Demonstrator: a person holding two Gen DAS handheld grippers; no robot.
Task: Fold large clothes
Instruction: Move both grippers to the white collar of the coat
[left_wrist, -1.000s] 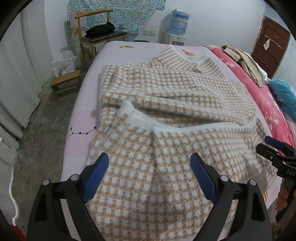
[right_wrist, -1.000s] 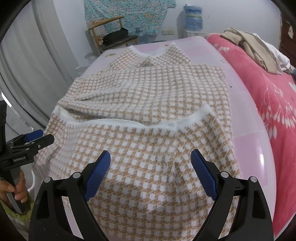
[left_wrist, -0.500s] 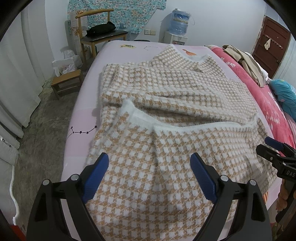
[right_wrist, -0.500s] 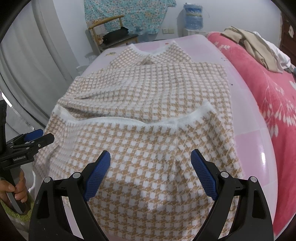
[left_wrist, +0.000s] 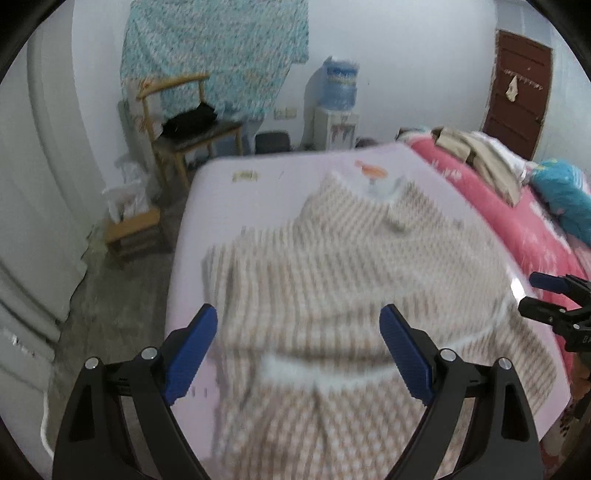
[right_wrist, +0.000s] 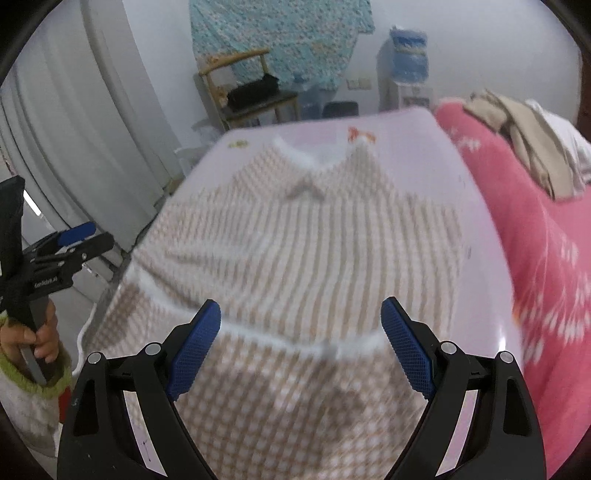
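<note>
A large tan-and-white checked sweater (left_wrist: 343, 280) lies spread on the pale pink bed, its white-trimmed hem folded up across its middle; it also shows in the right wrist view (right_wrist: 306, 258). Both views are motion-blurred. My left gripper (left_wrist: 297, 350) is open and empty, above the near left part of the sweater. My right gripper (right_wrist: 301, 347) is open and empty, above the near right part. Each gripper shows at the edge of the other's view: the right gripper (left_wrist: 550, 302), the left gripper (right_wrist: 70, 243).
The pink bed sheet (left_wrist: 258, 173) ends at a left edge over grey floor. A wooden chair (left_wrist: 184, 122), a low stool (left_wrist: 133, 229) and a water dispenser (left_wrist: 338, 107) stand beyond. A red quilt (right_wrist: 535, 240) with beige clothes (right_wrist: 528, 140) lies on the right.
Both grippers have lifted and tilted up away from the sweater, so more of the room's far wall shows. The views are now blurred. Both stay open.
</note>
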